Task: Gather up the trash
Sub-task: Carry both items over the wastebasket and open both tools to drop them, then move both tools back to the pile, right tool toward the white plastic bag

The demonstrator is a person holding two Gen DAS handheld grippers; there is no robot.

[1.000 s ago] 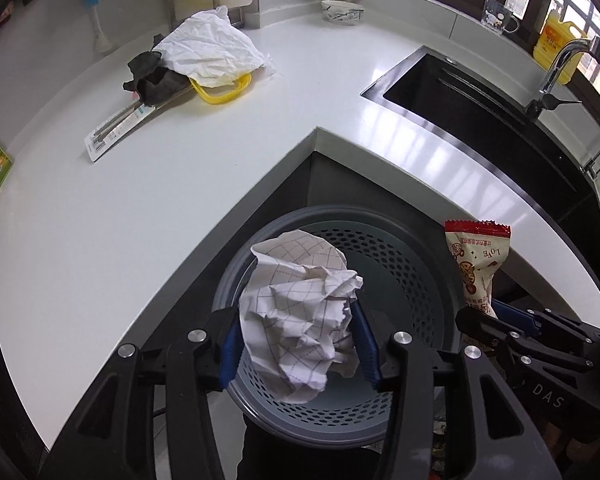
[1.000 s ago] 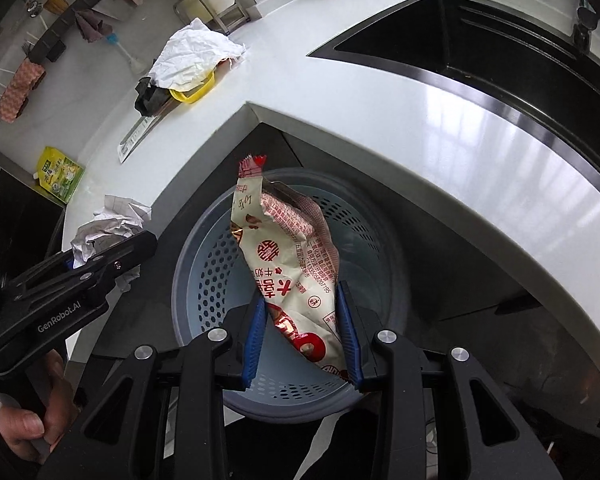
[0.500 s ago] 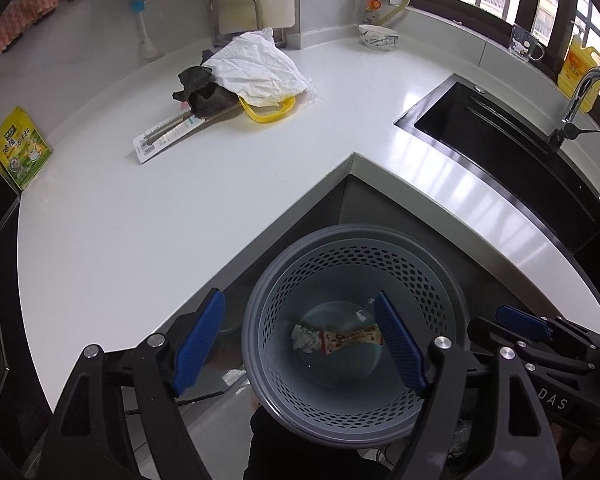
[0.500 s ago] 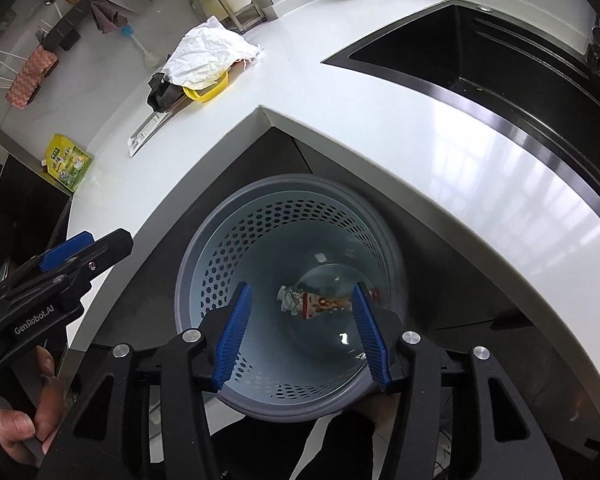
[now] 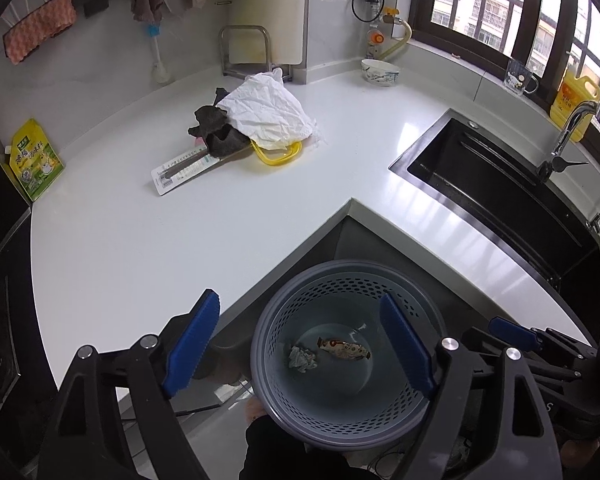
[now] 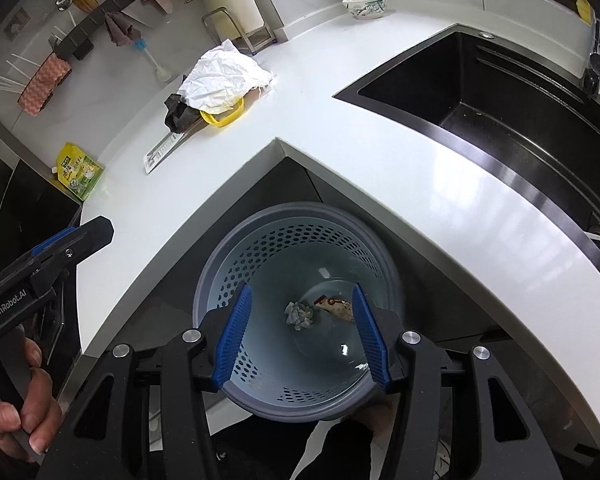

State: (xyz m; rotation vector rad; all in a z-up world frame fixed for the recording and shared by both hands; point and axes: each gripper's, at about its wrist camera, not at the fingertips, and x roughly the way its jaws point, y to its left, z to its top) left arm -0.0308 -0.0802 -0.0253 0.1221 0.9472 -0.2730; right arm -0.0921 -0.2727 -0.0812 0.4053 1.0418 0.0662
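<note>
A round grey plastic trash basket point(image 5: 342, 420), its tapering wall pierced with rows of small holes and its floor smooth and solid, stands on the floor in the inner corner of a glossy white countertop point(image 5: 220, 220). On its floor, far below both sets of jaws, lie a crumpled ball of checked paper point(image 5: 301, 358) and a shiny red-and-tan snack wrapper point(image 5: 344, 349), flattened and oblong. From the left wrist the wrapper's long axis runs across the gap between the jaws, beside the paper ball. The left gripper point(image 5: 300, 348) has just been opening; its blue ribbed pads stand wide apart with nothing between them. The right gripper point(image 6: 300, 334) likewise stands spread and empty above the basket.
</note>
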